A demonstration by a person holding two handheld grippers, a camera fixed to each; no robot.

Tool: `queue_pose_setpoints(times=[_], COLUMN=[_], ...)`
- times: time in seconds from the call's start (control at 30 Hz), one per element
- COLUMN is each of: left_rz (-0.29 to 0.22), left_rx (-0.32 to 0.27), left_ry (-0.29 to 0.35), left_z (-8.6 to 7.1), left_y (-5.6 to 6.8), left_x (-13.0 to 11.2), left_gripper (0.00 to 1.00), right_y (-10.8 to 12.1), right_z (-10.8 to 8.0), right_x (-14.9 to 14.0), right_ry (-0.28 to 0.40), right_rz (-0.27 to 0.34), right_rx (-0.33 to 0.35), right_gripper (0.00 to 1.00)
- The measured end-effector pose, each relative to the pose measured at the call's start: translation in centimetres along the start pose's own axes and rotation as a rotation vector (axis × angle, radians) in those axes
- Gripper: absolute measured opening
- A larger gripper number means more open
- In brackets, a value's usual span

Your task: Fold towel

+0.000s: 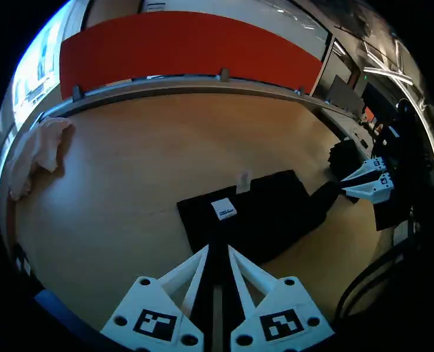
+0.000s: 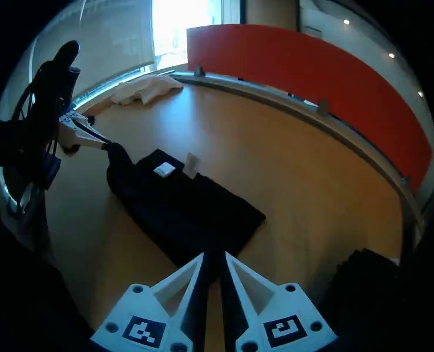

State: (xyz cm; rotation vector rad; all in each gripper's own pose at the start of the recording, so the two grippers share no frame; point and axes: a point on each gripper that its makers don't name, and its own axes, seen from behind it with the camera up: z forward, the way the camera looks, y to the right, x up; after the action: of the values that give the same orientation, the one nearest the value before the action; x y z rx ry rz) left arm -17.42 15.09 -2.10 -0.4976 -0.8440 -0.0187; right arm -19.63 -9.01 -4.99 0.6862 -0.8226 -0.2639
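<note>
The black towel (image 1: 258,211) lay mid-frame on the wooden table (image 1: 128,164); writing on its white tag (image 1: 224,208) was too small to read. The left gripper (image 1: 218,251) and right gripper (image 2: 215,257) each pinched a towel corner, fingers closed.

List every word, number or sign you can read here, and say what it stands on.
No text here is legible.
White label on the black towel: print too small and blurred to read.
White tag at the towel's far edge: blurred, unreadable.
Black-and-white square markers on the left hand-held gripper: coded patterns, no words.
</note>
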Motion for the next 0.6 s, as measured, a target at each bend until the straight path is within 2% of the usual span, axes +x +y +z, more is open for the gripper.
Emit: queue_pose_setpoints(times=[0.27,0.6], left_rz=[0.003,-0.012], left_rx=[0.005,0.01], left_ry=[-0.02,-0.031], left_z=[1.9,3.2], left_y=[-0.8,-1.6], left_x=[-0.1,0.1], left_gripper=[0.07,0.07], right_y=[0.8,1.9], right_z=[1.6,2.8], right_x=[0.0,0.4], right_ry=[-0.016,-0.029], right_rz=[0.012,0.029], right_rx=[-0.004,-0.005], right_gripper=[0.11,0.11])
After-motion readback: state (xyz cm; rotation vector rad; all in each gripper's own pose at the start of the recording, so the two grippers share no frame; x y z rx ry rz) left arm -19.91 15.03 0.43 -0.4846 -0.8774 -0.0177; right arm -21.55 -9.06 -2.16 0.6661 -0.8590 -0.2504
